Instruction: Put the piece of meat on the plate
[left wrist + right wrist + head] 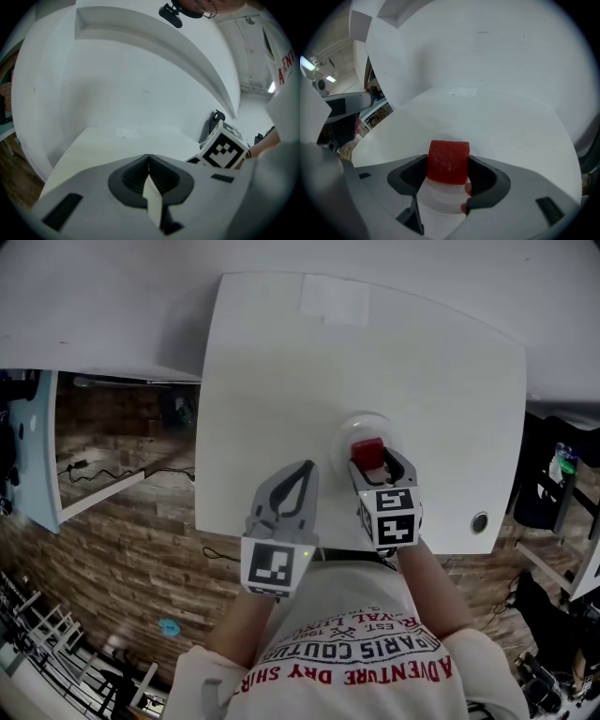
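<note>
Nearest to us, our left gripper (306, 468) hangs over the near part of the white table (272, 371). Its jaws are pressed together with nothing between them. Just beside it, our right gripper (373, 465) pinches the piece of meat (448, 161), a red block, by its two sides. Directly under the block lies the plate (341, 437), small, round and white. We cannot tell whether the meat touches it or hangs just above. We judge the task nearly done: the meat is lifted and brought over the plate. What is left is to set it down, spread the jaws and draw the gripper away. Beyond the plate the table shows only a pale rectangular patch (333, 298) near its far edge.
</note>
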Action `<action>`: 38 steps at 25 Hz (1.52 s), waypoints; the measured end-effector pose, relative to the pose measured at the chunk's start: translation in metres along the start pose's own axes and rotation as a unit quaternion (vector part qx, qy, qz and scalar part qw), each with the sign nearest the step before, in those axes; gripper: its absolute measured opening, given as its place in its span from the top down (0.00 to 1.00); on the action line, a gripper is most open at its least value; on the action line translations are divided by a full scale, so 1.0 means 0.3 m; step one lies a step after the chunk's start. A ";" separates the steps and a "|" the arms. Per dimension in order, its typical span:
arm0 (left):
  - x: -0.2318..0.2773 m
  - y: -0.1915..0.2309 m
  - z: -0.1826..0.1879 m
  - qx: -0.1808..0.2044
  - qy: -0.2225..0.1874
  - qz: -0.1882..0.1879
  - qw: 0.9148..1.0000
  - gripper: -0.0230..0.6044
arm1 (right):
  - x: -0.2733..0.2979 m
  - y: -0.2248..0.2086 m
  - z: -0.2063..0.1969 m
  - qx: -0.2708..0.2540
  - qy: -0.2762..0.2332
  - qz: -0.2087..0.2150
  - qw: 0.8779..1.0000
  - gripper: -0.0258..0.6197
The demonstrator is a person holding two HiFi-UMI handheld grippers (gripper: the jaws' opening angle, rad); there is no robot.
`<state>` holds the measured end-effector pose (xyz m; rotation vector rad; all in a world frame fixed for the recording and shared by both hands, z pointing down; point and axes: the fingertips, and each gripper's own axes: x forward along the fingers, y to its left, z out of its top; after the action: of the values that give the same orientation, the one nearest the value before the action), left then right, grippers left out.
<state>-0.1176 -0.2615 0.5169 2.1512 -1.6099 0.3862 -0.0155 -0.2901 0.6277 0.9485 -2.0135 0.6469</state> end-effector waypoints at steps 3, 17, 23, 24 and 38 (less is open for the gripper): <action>0.003 -0.020 0.002 -0.001 0.000 -0.014 1.000 0.95 | 0.013 -0.008 0.000 0.023 -0.002 0.001 1.000 0.53; 0.006 -0.040 0.058 0.006 -0.005 -0.031 0.999 0.95 | -0.047 -0.002 0.050 0.029 -0.046 -0.018 0.998 0.50; -0.013 -0.070 0.117 0.028 -0.022 -0.041 0.999 0.95 | -0.228 -0.017 0.175 0.038 -0.148 -0.029 0.988 0.64; -0.018 -0.080 0.131 0.031 -0.026 -0.042 0.998 0.95 | -0.263 -0.026 0.197 0.031 -0.165 -0.040 0.985 0.69; -0.111 -0.160 0.505 0.093 -0.135 -0.054 0.985 0.95 | -0.670 0.028 0.480 -0.009 -0.353 -0.005 0.936 0.94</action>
<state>-0.0859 -0.2964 0.3615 2.5107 -1.6432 0.2259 -0.0063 -0.3083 0.3810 1.3062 -2.6224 0.2895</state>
